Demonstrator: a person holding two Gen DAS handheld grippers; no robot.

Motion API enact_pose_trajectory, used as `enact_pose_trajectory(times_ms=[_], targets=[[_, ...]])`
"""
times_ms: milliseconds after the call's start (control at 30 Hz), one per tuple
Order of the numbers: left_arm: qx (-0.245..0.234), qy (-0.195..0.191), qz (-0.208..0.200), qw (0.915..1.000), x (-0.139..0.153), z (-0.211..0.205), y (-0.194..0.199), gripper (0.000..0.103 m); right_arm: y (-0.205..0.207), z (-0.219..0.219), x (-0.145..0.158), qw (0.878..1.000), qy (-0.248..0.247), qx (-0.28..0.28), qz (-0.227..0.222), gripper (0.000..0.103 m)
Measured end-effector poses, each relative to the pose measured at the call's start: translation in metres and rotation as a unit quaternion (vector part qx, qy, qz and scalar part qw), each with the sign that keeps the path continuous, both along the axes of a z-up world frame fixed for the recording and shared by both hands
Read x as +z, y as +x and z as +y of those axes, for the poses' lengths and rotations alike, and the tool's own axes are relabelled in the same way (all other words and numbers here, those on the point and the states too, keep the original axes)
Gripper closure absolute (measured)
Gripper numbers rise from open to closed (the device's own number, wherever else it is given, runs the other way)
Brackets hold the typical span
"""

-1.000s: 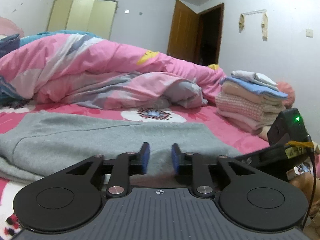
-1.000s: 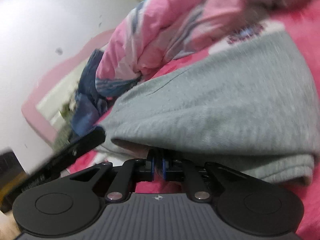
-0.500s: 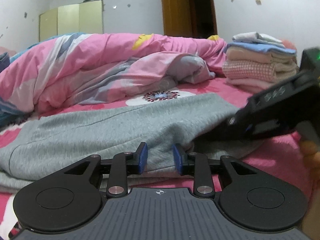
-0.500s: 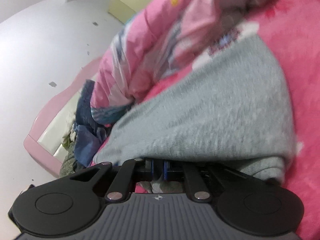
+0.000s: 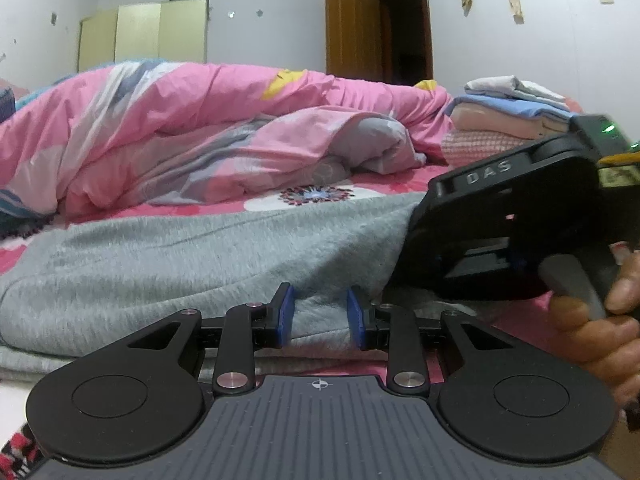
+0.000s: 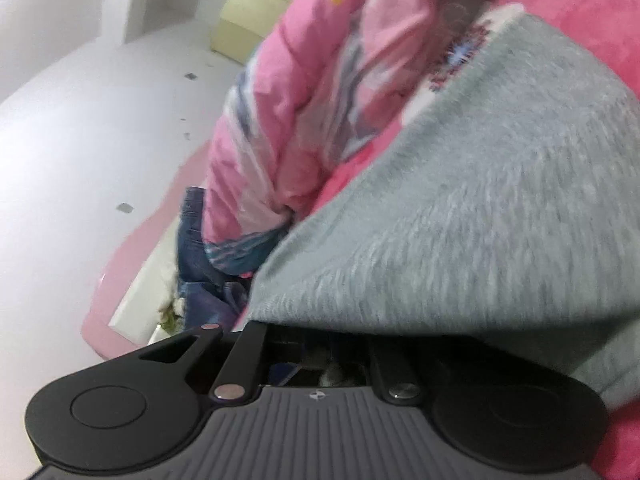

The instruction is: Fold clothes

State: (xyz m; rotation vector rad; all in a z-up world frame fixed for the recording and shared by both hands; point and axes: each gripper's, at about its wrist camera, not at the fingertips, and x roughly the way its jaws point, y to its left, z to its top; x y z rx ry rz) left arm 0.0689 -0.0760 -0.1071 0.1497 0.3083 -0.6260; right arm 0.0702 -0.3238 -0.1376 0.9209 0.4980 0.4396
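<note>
A grey fleece garment lies spread across the pink bed sheet. My left gripper sits low at its near edge, jaws open, with a fold of grey cloth showing in the gap and neither blue pad pressing it. The right gripper, held by a hand, reaches in from the right and lifts the garment's right edge. In the right wrist view the grey garment drapes over my right gripper and hides its fingertips, which seem shut on the cloth.
A bunched pink quilt lies behind the garment. A stack of folded clothes stands at the back right. A wooden door and a pale wardrobe line the far wall. Blue denim lies by the pink headboard.
The left gripper sank to the garment's near edge. The right gripper came in from the right, raising the garment's edge; the cloth now covers its fingers.
</note>
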Motion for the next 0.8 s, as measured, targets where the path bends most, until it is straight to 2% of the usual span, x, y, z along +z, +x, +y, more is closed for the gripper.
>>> enact_pose_trajectory(times_ms=[67,167,300,433,533,567,633,733,800], targets=[[0.007,0.011,-0.025,0.9996,0.0,-0.007,-0.003,0.074,-0.005,0.0,0.004,1.0,-0.005,-0.011,-0.019,0.092],[0.019,0.033,-0.063,0.9973,-0.001,-0.017,-0.007,0.074,-0.009,-0.006,0.006,0.999,0.013,-0.025,-0.038,0.092],[0.037,0.079,-0.12,0.989,-0.007,-0.031,-0.015,0.074,-0.015,-0.01,0.008,0.998,0.016,-0.027,-0.048,0.092],[0.04,0.114,-0.145,0.9821,-0.013,-0.038,-0.02,0.074,-0.036,-0.016,0.02,0.999,-0.017,-0.016,-0.045,0.092],[0.035,0.128,-0.139,0.9813,-0.015,-0.04,-0.02,0.074,-0.058,-0.022,0.041,0.996,-0.041,0.031,-0.075,0.088],[0.033,0.13,-0.141,0.9809,-0.015,-0.041,-0.019,0.074,-0.064,-0.022,0.051,0.993,-0.06,0.046,-0.086,0.084],[0.035,0.134,-0.15,0.9789,-0.014,-0.042,-0.02,0.074,-0.071,-0.021,0.071,0.986,-0.118,0.053,-0.106,0.066],[0.035,0.147,-0.169,0.974,-0.017,-0.046,-0.024,0.074,-0.064,-0.012,0.092,0.964,-0.235,0.042,-0.116,0.065],[0.036,0.16,-0.178,0.9703,-0.021,-0.049,-0.026,0.074,-0.053,-0.001,0.101,0.942,-0.311,0.047,-0.113,0.064]])
